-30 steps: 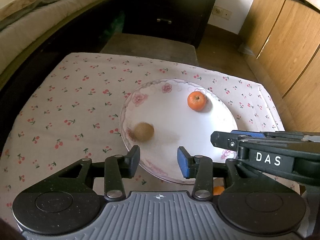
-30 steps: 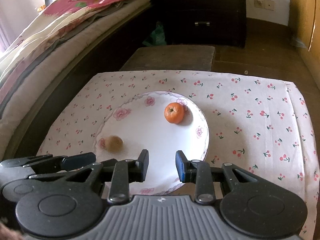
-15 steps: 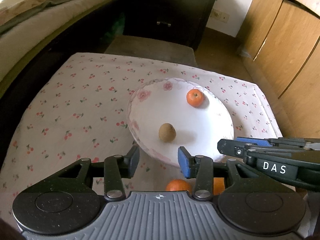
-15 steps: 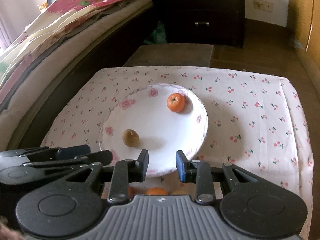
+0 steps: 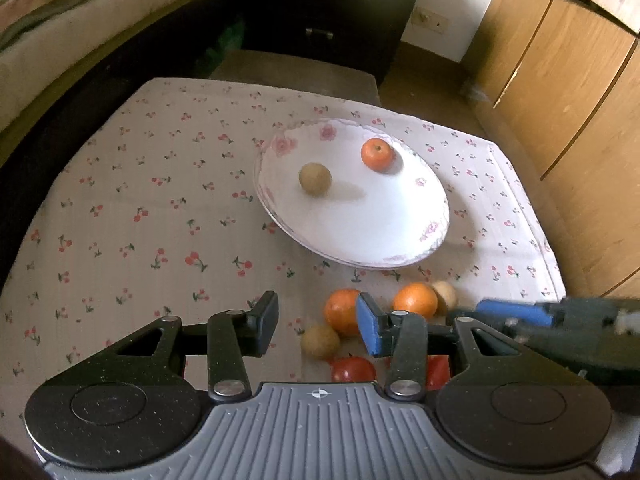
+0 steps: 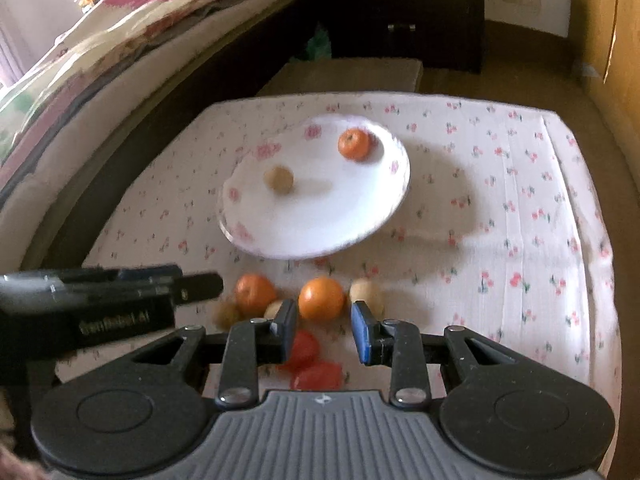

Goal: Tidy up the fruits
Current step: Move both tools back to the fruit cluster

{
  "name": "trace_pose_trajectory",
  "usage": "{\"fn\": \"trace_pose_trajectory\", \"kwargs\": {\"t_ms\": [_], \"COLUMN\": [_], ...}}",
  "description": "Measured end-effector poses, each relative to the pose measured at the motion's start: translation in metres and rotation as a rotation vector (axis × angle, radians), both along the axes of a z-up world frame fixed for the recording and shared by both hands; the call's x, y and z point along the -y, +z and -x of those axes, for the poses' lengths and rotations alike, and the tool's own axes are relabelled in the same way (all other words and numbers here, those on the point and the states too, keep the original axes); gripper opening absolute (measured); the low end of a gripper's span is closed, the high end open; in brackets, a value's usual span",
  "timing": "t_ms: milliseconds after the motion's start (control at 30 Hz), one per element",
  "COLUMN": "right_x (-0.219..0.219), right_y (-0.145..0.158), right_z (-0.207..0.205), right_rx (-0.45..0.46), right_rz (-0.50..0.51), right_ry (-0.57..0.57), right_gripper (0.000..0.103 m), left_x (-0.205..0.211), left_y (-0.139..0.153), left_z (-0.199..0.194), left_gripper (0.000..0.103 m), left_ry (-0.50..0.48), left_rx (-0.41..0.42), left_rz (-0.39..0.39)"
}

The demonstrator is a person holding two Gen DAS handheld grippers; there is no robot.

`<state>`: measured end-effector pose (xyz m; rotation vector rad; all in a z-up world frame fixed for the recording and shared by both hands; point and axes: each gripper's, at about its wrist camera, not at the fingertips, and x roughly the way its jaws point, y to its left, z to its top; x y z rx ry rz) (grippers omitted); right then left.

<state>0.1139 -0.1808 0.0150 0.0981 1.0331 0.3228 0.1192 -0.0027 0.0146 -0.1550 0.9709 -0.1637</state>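
A white floral plate [image 5: 404, 216] sits on the counter [image 5: 140, 216], which is covered by a cherry-print cloth. On the plate lie 2 fruits: a small orange [image 5: 377, 154] toward the far rim and a brown kiwi-like fruit [image 5: 315, 179] toward its left side, the 2 well apart.

Nearer the cameras, off the plate, a loose cluster of fruit rests on the cloth: 2 oranges, the left orange [image 5: 340, 311] and the right orange [image 5: 415, 300], with a pale brown fruit [image 5: 445, 295] touching the right one and another brown fruit [image 5: 320, 341] just below the left one. 2 red tomatoes [image 6: 304, 348] lie nearest of all, partly hidden behind the fingers in both views (the right wrist view is blurred).

The left claw [image 5: 318, 326] hangs above the near cluster with its fingers apart and nothing between them; its blue-padded finger overlaps the left orange in the picture, though contact cannot be told. The right claw [image 6: 325, 330] also hovers over the cluster, its fingers standing with a gap and gripping nothing; the right orange shows through that gap, beyond the tips.

A bed [image 6: 100, 52], a dark drawer chest [image 5: 332, 12] and wooden cupboard doors [image 5: 560, 80] surround the counter.
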Motion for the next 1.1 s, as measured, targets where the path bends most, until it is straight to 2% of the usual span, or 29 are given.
{"fn": "trace_pose_trajectory", "kwargs": {"t_ms": [300,500,1033,1100], "right_x": [-0.012,-0.016,-0.015,-0.015], "right_y": [-0.017,-0.02,-0.032,-0.032], "right_z": [0.013,0.011,0.016,0.018], "right_rx": [-0.06,-0.058,-0.12,-0.104], "right_rz": [0.009,0.036,0.075,0.087], "right_ry": [0.033,0.025,0.022,0.029], "right_gripper": [0.031,0.032,0.034,0.034], "left_x": [-0.002,-0.003,0.004,0.007], "left_y": [-0.001,-0.002,-0.006,-0.007], "left_z": [0.008,0.008,0.012,0.013], "left_gripper": [0.055,0.056,0.059,0.059], "left_ry": [-0.001,-0.008,-0.04,-0.051], "left_rx": [-0.011,-0.014,-0.028,-0.034], "left_rz": [0.014,0.017,0.013,0.016]}}
